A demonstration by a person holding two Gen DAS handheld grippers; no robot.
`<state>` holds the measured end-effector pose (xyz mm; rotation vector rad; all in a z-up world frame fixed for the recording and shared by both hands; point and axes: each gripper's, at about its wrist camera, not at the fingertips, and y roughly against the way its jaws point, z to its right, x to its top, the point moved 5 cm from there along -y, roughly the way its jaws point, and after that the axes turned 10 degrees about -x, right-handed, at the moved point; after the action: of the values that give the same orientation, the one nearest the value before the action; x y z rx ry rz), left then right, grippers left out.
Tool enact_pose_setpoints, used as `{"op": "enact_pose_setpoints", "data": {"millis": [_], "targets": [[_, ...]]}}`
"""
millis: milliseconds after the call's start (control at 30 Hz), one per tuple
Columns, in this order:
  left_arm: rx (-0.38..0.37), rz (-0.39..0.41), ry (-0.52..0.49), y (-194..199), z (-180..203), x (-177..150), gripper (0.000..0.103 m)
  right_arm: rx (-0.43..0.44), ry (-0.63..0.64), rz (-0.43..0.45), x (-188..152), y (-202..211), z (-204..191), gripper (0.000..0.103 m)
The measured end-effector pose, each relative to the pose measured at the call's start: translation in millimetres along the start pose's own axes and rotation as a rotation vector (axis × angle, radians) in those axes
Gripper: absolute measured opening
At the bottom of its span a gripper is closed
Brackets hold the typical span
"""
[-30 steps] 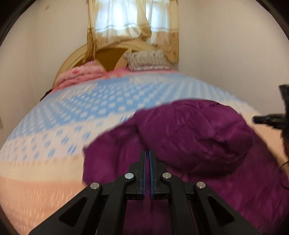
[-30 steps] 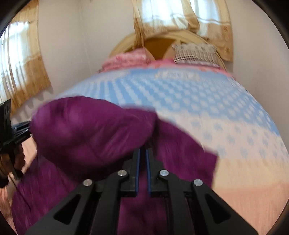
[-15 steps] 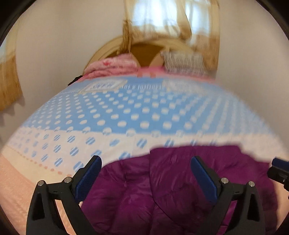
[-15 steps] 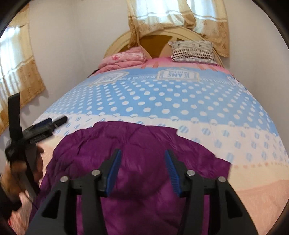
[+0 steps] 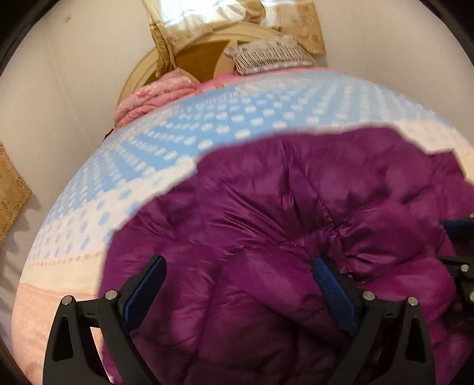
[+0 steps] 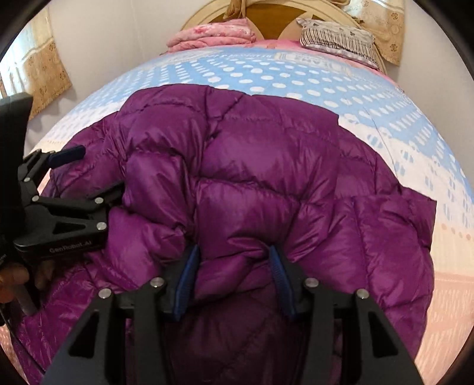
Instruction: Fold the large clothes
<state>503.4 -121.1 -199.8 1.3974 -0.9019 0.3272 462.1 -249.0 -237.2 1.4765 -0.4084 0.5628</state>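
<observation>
Purple quilted jacket (image 6: 251,177) spread on dotted bedspread (image 6: 296,77). Left gripper (image 5: 237,284) jaws wide, nothing pinched. Right gripper (image 6: 232,275) half-spread, fold of jacket bulging between pads; grip uncertain.

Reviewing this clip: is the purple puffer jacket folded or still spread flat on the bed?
Folded over. The purple puffer jacket lies doubled on the bed, a puffy layer bulging over the layer beneath.

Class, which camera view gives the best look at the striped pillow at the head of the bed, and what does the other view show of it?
The right wrist view: the striped pillow is sharp there, its stripes and fringed edge distinct against the headboard. In the left wrist view the pillow is blurred, so only its outline and faint stripes show.
</observation>
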Motion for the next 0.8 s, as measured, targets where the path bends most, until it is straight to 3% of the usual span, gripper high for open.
{"op": "enact_pose_setpoints", "data": {"millis": [133,200,367,500,600,800], "targets": [[0.007,0.141,0.044,38.7,-10.3,34.3,0.099,-0.003,-0.107,0.079,18.0,43.5,20.9,0.053],[0.024,0.160,0.087,38.1,-12.6,51.0,0.099,-0.030,-0.170,0.117,31.8,52.8,30.9,0.053],[0.157,0.083,0.160,-4.1,-6.0,62.2,0.099,-0.200,-0.263,0.160,53.1,28.8,43.0,0.052],[0.205,-0.026,0.132,-51.8,7.1,36.1,0.099,-0.236,-0.279,0.081,34.9,-15.2,35.8,0.052],[0.163,-0.097,0.136,-73.1,9.4,21.7,0.099,-0.243,-0.277,0.093,23.4,-23.8,32.0,0.053],[0.146,-0.113,0.155,-77.0,11.7,19.7,0.099,-0.259,-0.260,0.092,26.1,-29.7,29.2,0.054]]}}
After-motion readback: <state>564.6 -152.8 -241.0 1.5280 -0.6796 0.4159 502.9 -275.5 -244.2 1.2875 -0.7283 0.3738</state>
